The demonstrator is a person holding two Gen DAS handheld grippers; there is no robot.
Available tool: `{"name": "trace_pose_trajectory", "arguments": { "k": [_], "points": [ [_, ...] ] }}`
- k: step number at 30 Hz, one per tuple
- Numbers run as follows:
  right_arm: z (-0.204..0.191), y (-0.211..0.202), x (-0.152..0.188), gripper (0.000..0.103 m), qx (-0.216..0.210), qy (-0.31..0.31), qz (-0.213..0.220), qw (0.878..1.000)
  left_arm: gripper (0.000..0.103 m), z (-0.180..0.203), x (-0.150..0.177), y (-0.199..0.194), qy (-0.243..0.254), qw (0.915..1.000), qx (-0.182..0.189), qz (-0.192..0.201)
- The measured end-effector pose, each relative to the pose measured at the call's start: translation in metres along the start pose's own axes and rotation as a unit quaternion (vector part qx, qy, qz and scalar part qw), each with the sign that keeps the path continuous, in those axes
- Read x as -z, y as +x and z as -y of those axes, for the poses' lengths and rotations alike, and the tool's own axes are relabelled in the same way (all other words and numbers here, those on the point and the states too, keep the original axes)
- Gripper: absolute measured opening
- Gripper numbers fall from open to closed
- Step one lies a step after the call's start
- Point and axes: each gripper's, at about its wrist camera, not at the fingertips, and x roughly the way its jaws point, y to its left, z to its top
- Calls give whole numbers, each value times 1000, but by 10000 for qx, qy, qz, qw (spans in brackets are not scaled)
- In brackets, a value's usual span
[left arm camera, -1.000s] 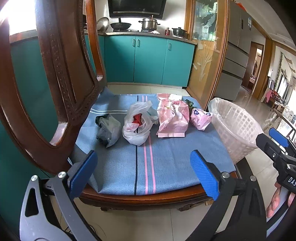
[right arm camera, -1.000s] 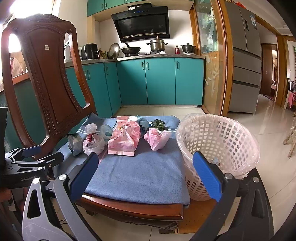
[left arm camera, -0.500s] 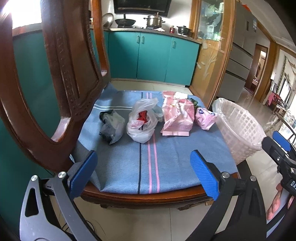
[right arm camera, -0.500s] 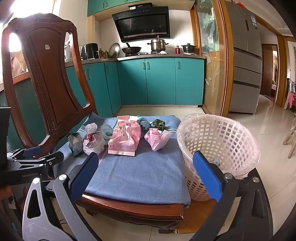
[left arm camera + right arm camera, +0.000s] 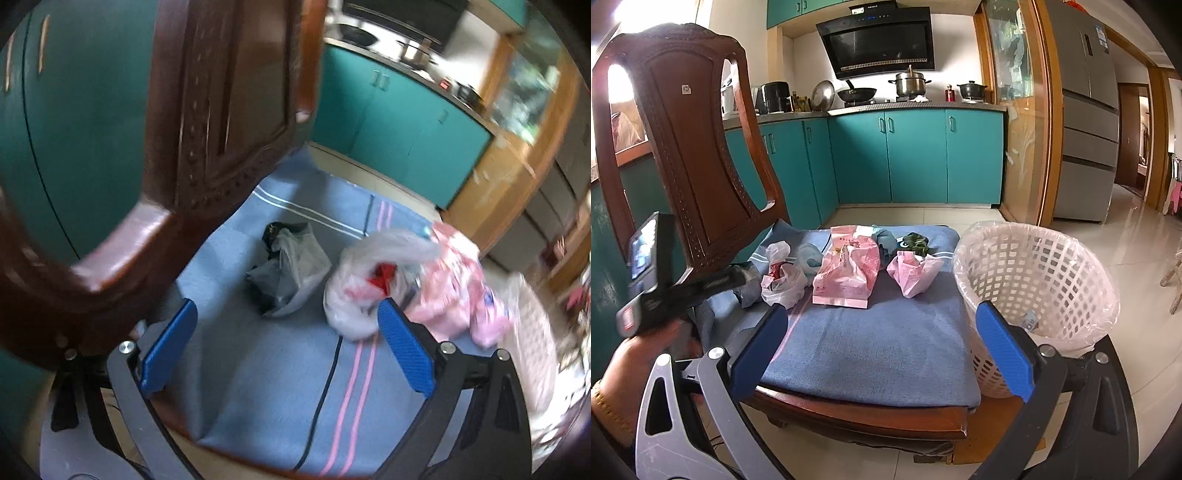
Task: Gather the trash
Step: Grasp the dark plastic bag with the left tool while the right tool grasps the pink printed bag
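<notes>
Writing: the big pink bag [image 5: 847, 273] carries red print, too small for me to read; the small pink bag [image 5: 911, 271] shows a blue mark in my left view, blurred.
Left claw: my left gripper [image 5: 286, 350] has its blue pads spread wide with nothing between them, hanging over the near part of the blue cloth [image 5: 273, 387], close under the chair back [image 5: 207, 110].
Right claw: my right gripper [image 5: 881, 352] is spread just as wide and holds nothing, at the chair's front edge.
Trash: a grey bag [image 5: 290, 273] lies nearest my left pads, a white bag with red inside [image 5: 364, 284] just beside it, then the two pink bags; a green scrap [image 5: 916, 243] sits at the far edge.
Edges: the cloth's front half is bare up to the wooden seat rim [image 5: 864, 413]; the chair back walls off my left side.
Container: a white lattice basket [image 5: 1034, 295] with a clear liner stands just beside the seat's right edge; one small scrap [image 5: 1028, 320] lies inside.
</notes>
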Motion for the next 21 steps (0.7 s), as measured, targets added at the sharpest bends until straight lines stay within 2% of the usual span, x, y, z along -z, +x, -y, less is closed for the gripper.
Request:
{"name": "trace_pose_trajectory", "arguments": {
  "k": [5,10,12,13,15,18,21],
  "points": [
    [1,5,0,99,8,3,-68,10000,98,3,-11,29,-536,9983,-210,83],
    [6,16,-4,99,-4,-34,-124,9999,95,-1,-22,58,-1013,9942,-347,-56],
    [9,29,-10,99,-56,-99,-213,9997,80,-10,-24,70,-1189,9921,-329,-211],
    [9,35,-13,99,-38,-174,-269,9995,68,-14,-25,76,-1272,9909,-247,-355],
    [11,54,-21,99,16,-374,-358,9987,64,-19,-24,78,-1301,9904,-187,-424],
    [23,91,-30,99,122,-458,-618,9970,55,-16,-24,71,-1039,9934,-13,-481],
    [26,129,-40,99,236,-553,-835,9947,50,-14,-25,49,-823,9957,166,-403]
  ]
}}
